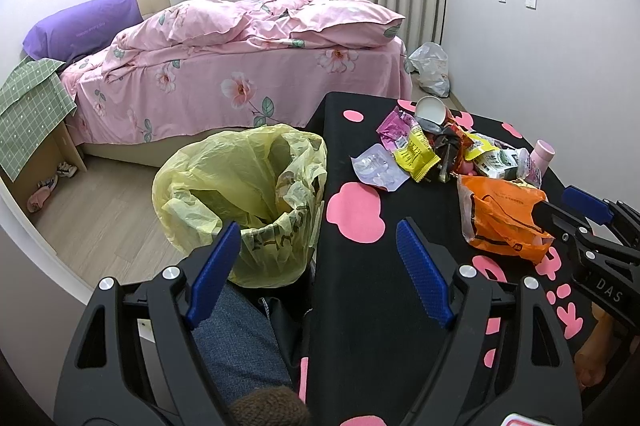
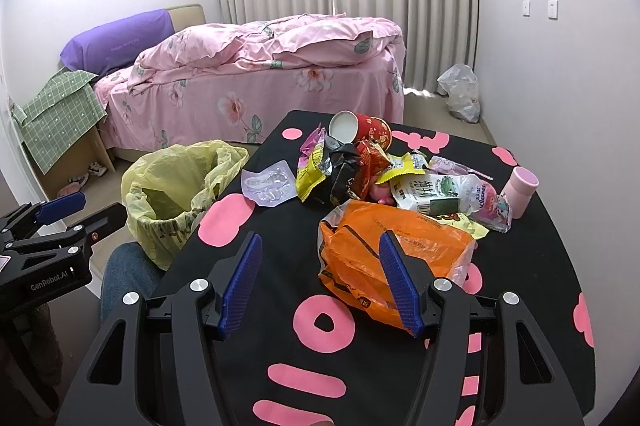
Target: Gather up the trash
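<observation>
Bedroom w/ pink floral bed [image 1: 240,66] behind; black worktop [image 1: 360,286] w/ pink shapes. Left wrist view: left gripper [image 1: 320,266] jaws spread, over worktop edge beside yellow-lined trash bin [image 1: 248,194]. Right wrist view: right gripper [image 2: 320,278] jaws spread, right jaw at orange plastic bag [image 2: 392,250], not pinching. Wrapper pile [image 2: 360,166], red paper cup [image 2: 364,132], pink cup [image 2: 522,190] farther back.

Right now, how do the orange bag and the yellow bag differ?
The orange bag lies crumpled on the black table; the yellow bag stands open, lining a bin on the floor beside it. The orange one is printed and sits nearest the right gripper; the yellow looks plain. Both are thin plastic.
</observation>
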Action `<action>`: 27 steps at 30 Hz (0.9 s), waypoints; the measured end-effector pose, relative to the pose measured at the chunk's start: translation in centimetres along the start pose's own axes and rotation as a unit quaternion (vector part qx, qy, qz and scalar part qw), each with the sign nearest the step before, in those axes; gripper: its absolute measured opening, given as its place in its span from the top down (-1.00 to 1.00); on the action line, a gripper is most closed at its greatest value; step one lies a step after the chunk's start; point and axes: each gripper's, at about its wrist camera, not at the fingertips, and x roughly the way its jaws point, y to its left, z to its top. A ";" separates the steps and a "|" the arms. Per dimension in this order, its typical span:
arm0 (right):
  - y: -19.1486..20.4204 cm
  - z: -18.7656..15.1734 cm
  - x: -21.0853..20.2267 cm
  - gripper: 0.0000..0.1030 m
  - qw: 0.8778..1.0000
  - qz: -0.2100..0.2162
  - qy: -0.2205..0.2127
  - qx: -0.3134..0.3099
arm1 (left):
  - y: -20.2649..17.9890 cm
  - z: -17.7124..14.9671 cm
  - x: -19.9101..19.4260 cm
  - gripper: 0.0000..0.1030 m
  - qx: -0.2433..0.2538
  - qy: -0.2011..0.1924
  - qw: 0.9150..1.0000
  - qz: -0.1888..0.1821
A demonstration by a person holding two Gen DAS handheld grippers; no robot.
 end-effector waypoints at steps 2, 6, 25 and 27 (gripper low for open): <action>0.0 0.0 0.0 -0.12 1.000 0.000 0.000 0.000 | 0.0 0.0 0.0 -0.48 0.000 0.000 1.000 0.000; 0.0 0.0 0.0 -0.12 1.000 0.000 0.000 0.001 | 0.0 0.0 0.0 -0.48 0.000 0.000 1.000 0.000; -0.1 -0.1 0.2 -0.12 1.000 0.001 0.002 0.001 | 0.1 0.0 0.0 -0.48 0.000 0.000 1.000 -0.001; -0.1 -0.1 0.2 -0.12 1.000 0.000 0.002 0.001 | 0.2 -0.1 0.1 -0.48 -0.001 0.001 1.000 -0.001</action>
